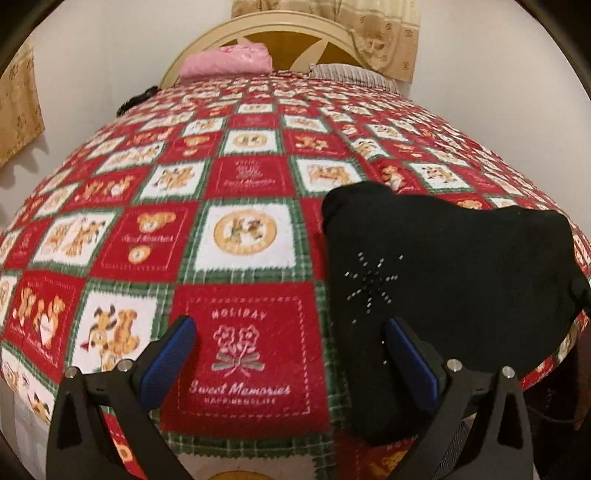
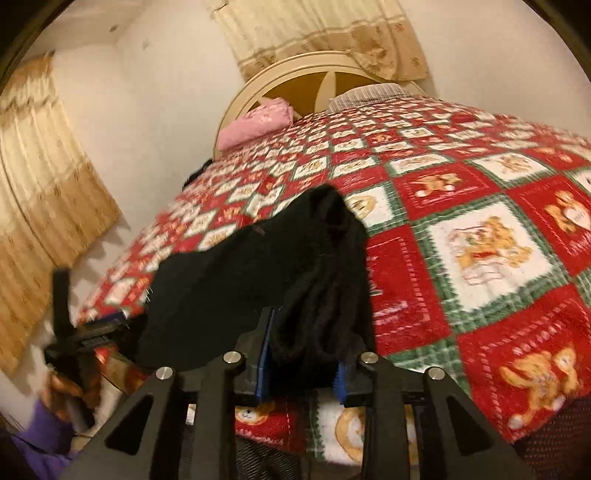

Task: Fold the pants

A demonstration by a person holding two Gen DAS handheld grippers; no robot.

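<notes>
Black pants (image 1: 461,266), with a small star of shiny studs, lie folded in a bundle on the red checked blanket (image 1: 240,369) near the bed's front edge. My left gripper (image 1: 288,332) stands open over the blanket, nothing between its fingers. Its right finger (image 1: 402,343) is at the left edge of the pants. In the right wrist view a bunched edge of the pants (image 2: 317,295) fills the gap between the blue pads. My right gripper (image 2: 303,365) is shut on it. A hand (image 2: 62,387) in a purple sleeve holds the left gripper at the far left.
A pink cushion (image 1: 225,61) and a striped pillow (image 1: 351,74) lie at the cream headboard (image 1: 280,33). Patterned curtains (image 2: 44,221) hang on the white walls to the left and behind the bed. The blanket stretches wide beyond the pants.
</notes>
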